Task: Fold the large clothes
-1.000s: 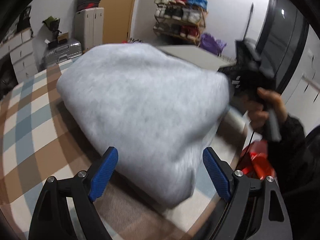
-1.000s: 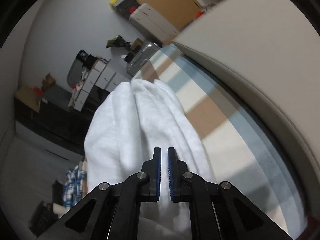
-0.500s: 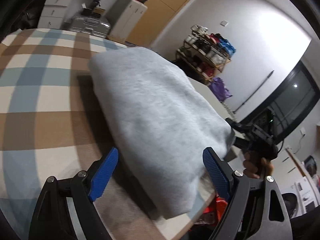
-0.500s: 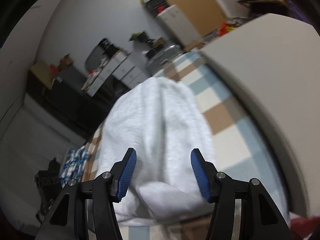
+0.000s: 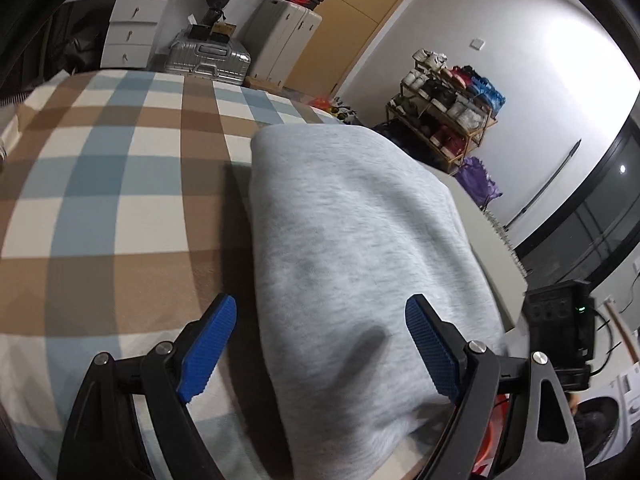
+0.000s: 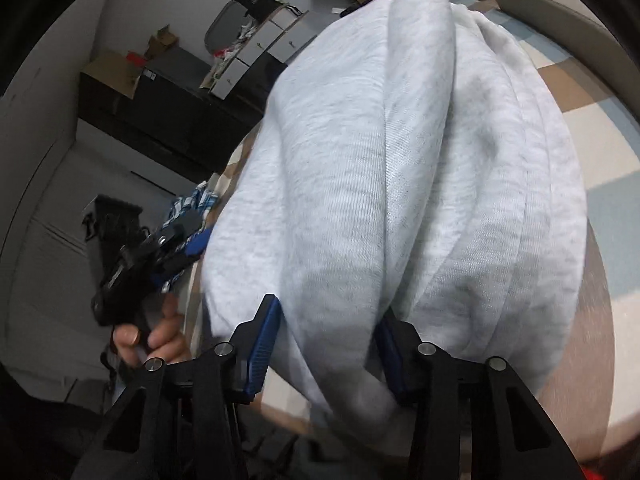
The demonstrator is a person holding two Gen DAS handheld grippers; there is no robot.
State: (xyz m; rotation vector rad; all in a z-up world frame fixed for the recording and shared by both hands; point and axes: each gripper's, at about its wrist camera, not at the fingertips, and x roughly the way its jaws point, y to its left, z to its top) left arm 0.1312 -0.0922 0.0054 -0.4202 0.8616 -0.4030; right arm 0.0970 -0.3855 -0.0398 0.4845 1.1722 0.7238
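From the left wrist, the folded light grey sweatshirt (image 5: 360, 264) lies on a bed covered by a checked blanket (image 5: 100, 184) in brown, blue and cream. The left gripper (image 5: 320, 344) stands wide, its blue pads (image 5: 208, 344) apart over the near end of the bundle; the left pad hangs over bare blanket and the right over the cloth, neither pressing on it. Behind the bed stand a silver suitcase (image 5: 208, 60), a white drawer unit (image 5: 128, 36) and a shoe rack (image 5: 448, 108).

From the right wrist, the same sweatshirt (image 6: 400, 168) fills most of the frame, its stacked folds running away from the camera. The right gripper (image 6: 324, 344) straddles the near thick edge of the bundle with fabric bulging between the pads; its jaws have just been closing, and whether they already pinch the cloth cannot be told. At the left, the person's hand (image 6: 156, 336) grips the handle of the left gripper (image 6: 176, 240).
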